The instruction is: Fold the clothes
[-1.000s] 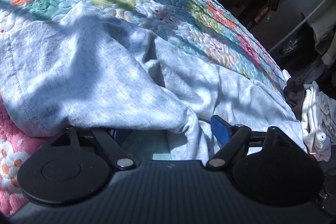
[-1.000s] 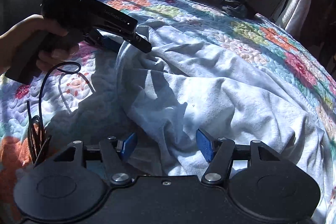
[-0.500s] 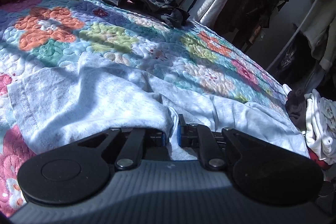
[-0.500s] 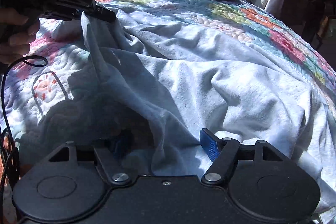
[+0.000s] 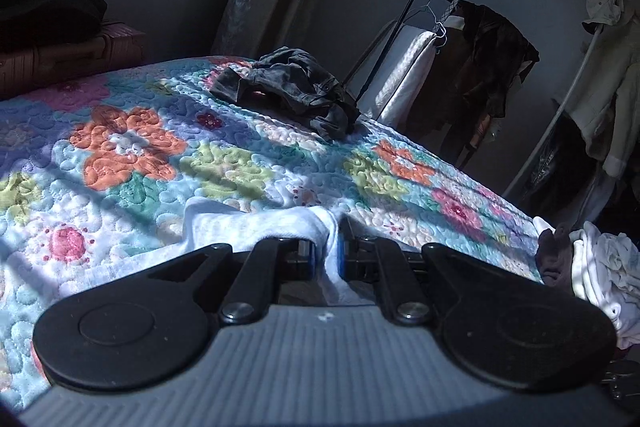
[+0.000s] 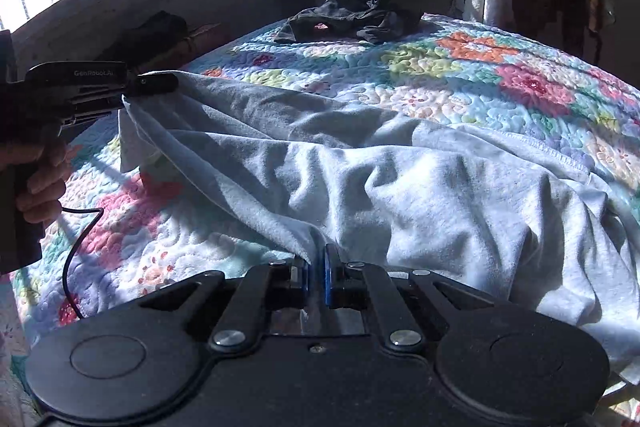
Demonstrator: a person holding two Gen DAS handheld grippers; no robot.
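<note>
Both grippers, left gripper point(image 5: 326, 259) and right gripper point(image 6: 317, 277), pinch the grey garment's point(image 6: 400, 179) near edge. Its length stretches between them; the rest trails toward the quilt's point(image 6: 460, 67) far edge

light: hard window sun | shadows: deep, striped | room: dim | edges: fisheye-bent

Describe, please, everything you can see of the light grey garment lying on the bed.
The light grey garment looks like soft, heathered knit with a stitched hem along its far edge. It lies rumpled on the floral quilt, partly lifted. The left gripper is shut on one part of it, the right gripper on another, and the cloth sags between them.
</note>
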